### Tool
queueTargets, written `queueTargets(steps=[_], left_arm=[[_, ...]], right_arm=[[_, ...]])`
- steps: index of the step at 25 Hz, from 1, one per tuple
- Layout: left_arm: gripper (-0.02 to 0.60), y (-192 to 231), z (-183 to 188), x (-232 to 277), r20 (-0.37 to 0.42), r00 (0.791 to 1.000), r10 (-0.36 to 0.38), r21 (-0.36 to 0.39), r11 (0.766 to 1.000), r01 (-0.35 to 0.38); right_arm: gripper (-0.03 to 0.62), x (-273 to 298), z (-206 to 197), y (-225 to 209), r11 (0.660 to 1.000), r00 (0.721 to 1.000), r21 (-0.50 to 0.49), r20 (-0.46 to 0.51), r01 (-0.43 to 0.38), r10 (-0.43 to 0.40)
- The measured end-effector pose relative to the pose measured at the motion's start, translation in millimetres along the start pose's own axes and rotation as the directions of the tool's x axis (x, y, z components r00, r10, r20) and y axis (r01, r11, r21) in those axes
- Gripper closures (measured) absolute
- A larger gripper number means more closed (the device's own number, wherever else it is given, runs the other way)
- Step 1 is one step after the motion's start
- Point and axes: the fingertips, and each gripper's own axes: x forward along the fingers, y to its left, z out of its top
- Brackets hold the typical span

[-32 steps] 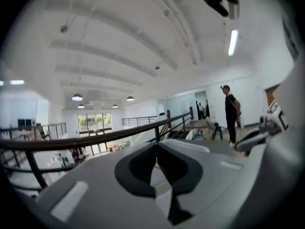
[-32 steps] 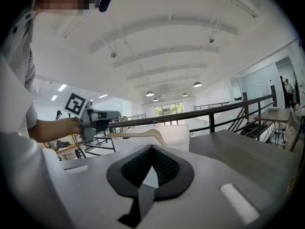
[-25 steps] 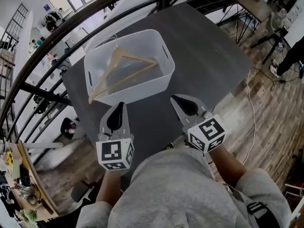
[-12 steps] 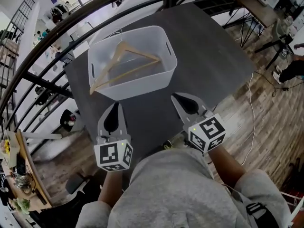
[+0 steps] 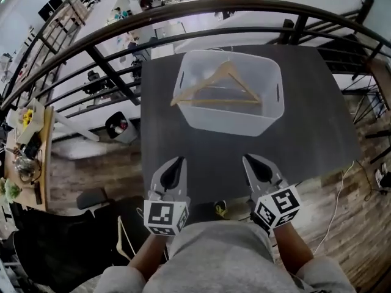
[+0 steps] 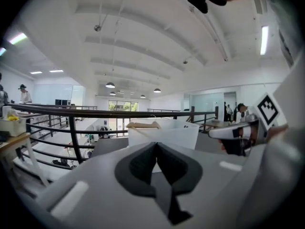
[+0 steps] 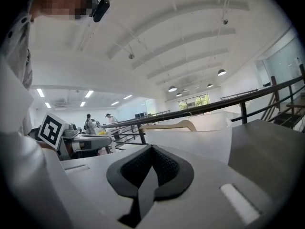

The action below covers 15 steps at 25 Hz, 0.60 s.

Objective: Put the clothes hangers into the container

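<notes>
A wooden clothes hanger lies inside the white plastic container at the far side of the dark table, its left end resting on the rim. My left gripper and right gripper hover side by side over the table's near edge, well short of the container. Both are shut with nothing between the jaws. In the left gripper view the left gripper points at the container, with the hanger showing above its rim. The right gripper faces the container and hanger too.
A black metal railing curves round the table's far and left sides. Wooden floor lies to the left and a cable on the floor at the right. A cluttered desk stands at far left.
Both grippers have drawn back toward the table's near edge, away from the container. The head view has swung, so the container now sits squarer ahead. The hanger stays in the container.
</notes>
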Motion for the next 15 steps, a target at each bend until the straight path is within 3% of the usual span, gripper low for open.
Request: queueTargets(steps=[4,7,11,15], left_arm=[[0.571,30,-17,-49,-0.002,0.996,0.094,-0.073,0.993,-0.094],[0.571,55,-27,-83,-0.010,0.983,0.184,-0.056,0.981,-0.185],[0.571,82,-38,-122,-0.026,0.946,0.324,-0.079,0.943,-0.325],[0.571,106,-41,-159,-0.040,0.900,0.433,-0.035,0.900,-0.435]], right_arm=[[0.594,12,1,52,0.994,0.995,-0.033,-0.011,-0.103,0.103],[0.594,24,0,90,0.982,0.983,-0.041,-0.012,-0.186,0.185],[0.594,44,0,134,0.939,0.941,-0.062,-0.029,-0.337,0.336],[0.594,62,-8,182,0.885,0.887,-0.065,-0.053,-0.461,0.458]])
